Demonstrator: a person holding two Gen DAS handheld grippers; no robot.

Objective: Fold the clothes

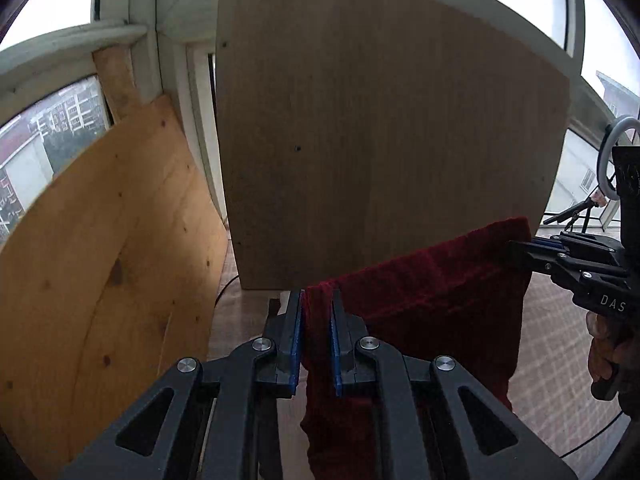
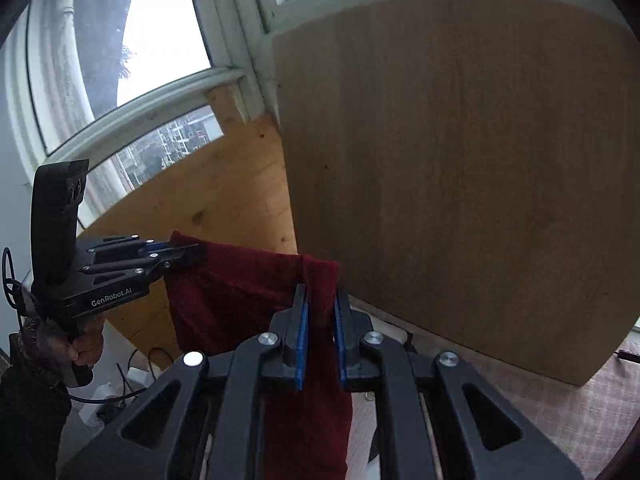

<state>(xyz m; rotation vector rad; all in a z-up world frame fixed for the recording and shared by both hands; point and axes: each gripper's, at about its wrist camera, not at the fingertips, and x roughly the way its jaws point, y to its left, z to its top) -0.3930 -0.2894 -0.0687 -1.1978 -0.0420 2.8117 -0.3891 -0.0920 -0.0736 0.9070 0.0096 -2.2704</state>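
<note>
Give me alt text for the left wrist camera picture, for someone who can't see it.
A dark red knitted garment hangs stretched in the air, one upper corner clamped in the left gripper up close and the other in the right gripper at the right edge. Behind it a large brown wooden board leans against a window.

Upright wooden panel (image 1: pixel 380 136) ahead, leaning board (image 1: pixel 108 264) left, apparently close

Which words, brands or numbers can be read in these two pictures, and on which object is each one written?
"DAS": white letters on the side of the right gripper, cut off by the picture edge.
"GenRobot.AI": white letters on the side of the left gripper.
The red garment and the wooden board show no readable text.
</note>
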